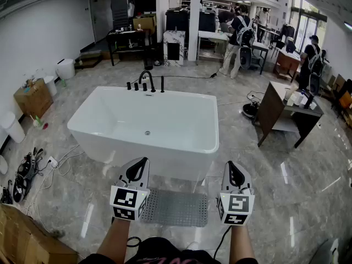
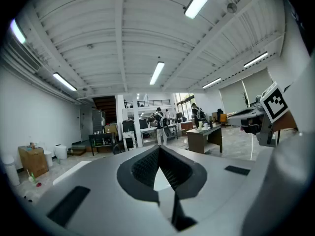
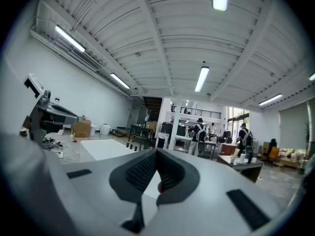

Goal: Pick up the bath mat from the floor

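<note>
bath mat [image 1: 175,207]: on floor below, lying crosswise | left gripper [image 1: 142,164]: closed, empty, nearer | right gripper [image 1: 231,169]: closed, empty

No text or number is legible (in any view).

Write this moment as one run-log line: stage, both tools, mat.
stage: before pickup | left tool: shut, empty | right tool: shut, empty | bath mat: flat on floor beside bathtub, untouched
</note>
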Demonstrator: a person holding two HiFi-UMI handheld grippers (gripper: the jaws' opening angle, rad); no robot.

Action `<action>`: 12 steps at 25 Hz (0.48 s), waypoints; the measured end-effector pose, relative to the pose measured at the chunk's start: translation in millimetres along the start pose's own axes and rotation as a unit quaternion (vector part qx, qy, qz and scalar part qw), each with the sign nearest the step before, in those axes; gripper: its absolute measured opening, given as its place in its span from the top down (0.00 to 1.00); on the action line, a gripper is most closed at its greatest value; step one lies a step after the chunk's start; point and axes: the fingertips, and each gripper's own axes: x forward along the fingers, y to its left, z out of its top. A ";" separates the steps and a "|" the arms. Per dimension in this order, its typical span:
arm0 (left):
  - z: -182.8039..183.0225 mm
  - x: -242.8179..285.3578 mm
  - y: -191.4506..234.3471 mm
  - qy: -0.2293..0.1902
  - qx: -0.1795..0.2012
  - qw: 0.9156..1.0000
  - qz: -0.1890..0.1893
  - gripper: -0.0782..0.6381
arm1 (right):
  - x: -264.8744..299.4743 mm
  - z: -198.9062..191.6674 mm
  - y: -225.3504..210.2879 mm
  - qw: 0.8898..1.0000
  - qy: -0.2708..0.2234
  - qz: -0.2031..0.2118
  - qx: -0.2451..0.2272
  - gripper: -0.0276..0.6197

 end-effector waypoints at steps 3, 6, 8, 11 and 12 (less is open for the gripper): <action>-1.5 2.4 -2.3 0.003 0.002 1.000 -0.001 0.88 | 1.6 -0.9 -0.9 1.000 0.000 0.002 -0.003 0.92; -2.5 1.2 -2.7 0.004 0.003 1.000 0.001 0.88 | 1.2 -0.3 -0.3 1.000 -0.003 0.004 -0.002 0.92; -3.2 -0.1 -2.5 0.004 0.003 1.000 0.002 0.88 | 0.4 -0.7 0.0 1.000 -0.004 0.004 -0.002 0.92; -2.8 -0.2 -5.3 0.004 0.002 1.000 0.003 0.88 | -0.6 -3.3 -3.3 1.000 -0.004 0.004 -0.002 0.92; -2.5 0.1 -6.3 0.005 0.003 1.000 0.004 0.88 | -0.9 -3.9 -4.5 1.000 -0.005 0.005 -0.002 0.92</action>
